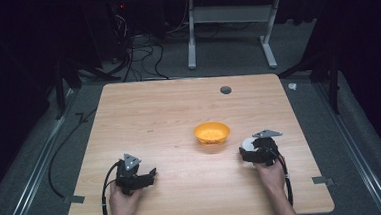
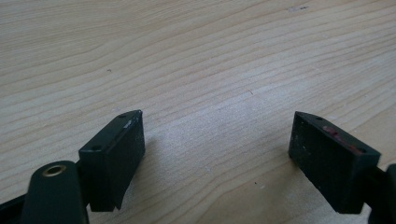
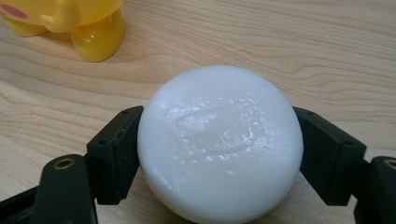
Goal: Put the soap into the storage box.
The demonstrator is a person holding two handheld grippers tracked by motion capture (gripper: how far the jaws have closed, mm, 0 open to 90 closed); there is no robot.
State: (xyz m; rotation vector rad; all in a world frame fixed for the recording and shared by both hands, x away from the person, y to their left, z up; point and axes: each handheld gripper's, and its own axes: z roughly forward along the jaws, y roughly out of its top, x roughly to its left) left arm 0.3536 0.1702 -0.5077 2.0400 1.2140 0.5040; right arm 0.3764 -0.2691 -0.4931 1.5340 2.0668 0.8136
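Right gripper view: the right gripper (image 3: 219, 154) has its black jaws clamped on either flank of a smooth white rounded soap-like puck (image 3: 219, 144), which sits low over the pale wooden tabletop (image 3: 327, 56), just short of a glossy yellow plastic bowl (image 3: 70, 23). From the high view, that bowl (image 1: 212, 132) lies to the left of the puck (image 1: 249, 144), near but apart. The left gripper (image 2: 215, 154) hangs idle over bare wood, jaws wide apart. A clean placement likely calls for a steady squeeze on the slick puck, a lift clear of the rim, and release only once centred over the bowl.
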